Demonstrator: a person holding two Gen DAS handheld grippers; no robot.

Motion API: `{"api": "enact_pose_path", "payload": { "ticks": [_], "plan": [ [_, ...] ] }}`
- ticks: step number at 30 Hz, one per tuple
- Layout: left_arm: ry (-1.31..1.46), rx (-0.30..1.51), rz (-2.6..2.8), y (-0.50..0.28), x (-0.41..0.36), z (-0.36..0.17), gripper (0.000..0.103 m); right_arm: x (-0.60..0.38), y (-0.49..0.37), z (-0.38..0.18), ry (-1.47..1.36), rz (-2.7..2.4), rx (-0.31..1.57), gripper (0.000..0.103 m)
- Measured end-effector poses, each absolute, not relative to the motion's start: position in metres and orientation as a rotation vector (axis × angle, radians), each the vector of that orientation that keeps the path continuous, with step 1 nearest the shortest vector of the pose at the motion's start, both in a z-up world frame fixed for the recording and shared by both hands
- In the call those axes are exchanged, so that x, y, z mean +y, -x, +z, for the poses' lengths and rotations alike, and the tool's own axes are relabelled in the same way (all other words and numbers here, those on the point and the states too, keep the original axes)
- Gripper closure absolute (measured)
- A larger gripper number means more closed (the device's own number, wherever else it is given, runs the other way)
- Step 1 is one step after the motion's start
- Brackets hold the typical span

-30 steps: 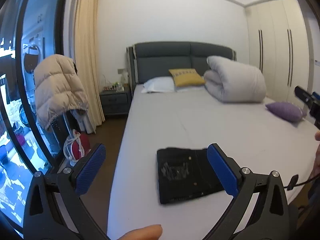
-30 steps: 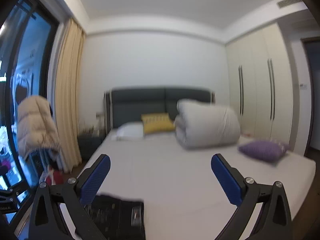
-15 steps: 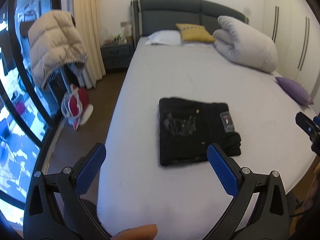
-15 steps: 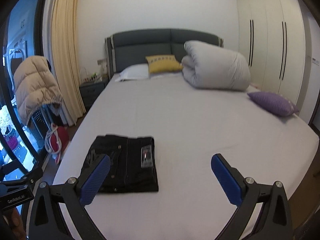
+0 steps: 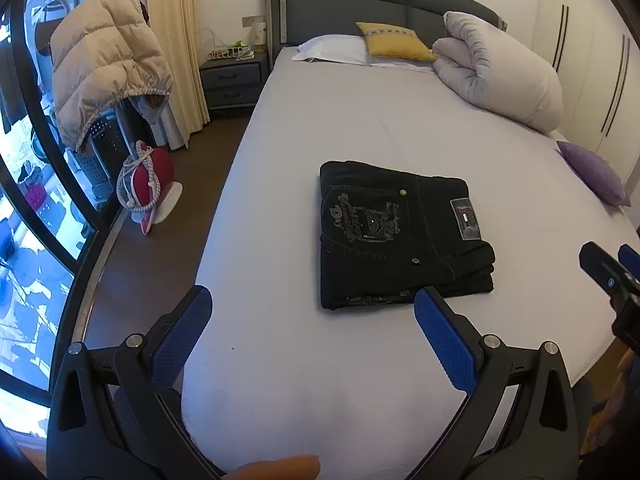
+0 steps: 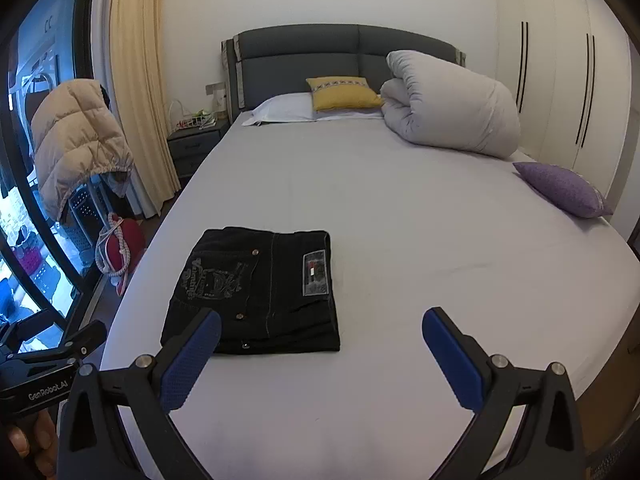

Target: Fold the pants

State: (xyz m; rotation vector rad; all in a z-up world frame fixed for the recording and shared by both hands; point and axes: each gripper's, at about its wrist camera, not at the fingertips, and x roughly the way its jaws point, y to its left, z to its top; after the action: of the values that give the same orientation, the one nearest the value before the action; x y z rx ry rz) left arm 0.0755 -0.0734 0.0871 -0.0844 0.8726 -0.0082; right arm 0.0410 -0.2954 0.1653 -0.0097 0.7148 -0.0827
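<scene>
Folded black denim pants [image 5: 396, 236] are lying on white-sheeted bed [image 5: 360, 128]; left gripper [image 5: 312, 320] and right gripper [image 6: 320, 344] are hovering apart from them, jaws spread wide, empty.

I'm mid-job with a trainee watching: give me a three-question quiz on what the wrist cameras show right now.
1. True or false: the black pants lie folded into a compact stack on the bed.
2. Multiple choice: the left tongs are A) shut on the pants, B) open and holding nothing, C) shut on the purple cushion.
3. Fill in: in the right wrist view, the right tongs stand open, and the ____ cushion lies near the headboard beside the rolled duvet.

Key: 1 true; 2 B; 3 yellow.
</scene>
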Motion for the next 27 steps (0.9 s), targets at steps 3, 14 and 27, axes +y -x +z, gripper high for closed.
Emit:
{"api": "enact_pose_path", "payload": {
  "ticks": [3, 14, 27],
  "plan": [
    [0.087, 0.879, -0.005, -0.078, -0.073, 0.082, 0.0, -0.292, -0.043, 0.162, 0.02, -0.078, 0.726, 0.0],
    [0.07, 0.883, 0.018, -0.08, -0.073, 0.073, 0.0, -0.293, -0.046, 0.153, 0.017, -0.087, 0.763, 0.0],
    [0.067, 0.887, 0.024, -0.079, -0.076, 0.069, 0.0, -0.294, -0.046, 0.151, 0.013, -0.088, 0.773, 0.0]
  ]
}}
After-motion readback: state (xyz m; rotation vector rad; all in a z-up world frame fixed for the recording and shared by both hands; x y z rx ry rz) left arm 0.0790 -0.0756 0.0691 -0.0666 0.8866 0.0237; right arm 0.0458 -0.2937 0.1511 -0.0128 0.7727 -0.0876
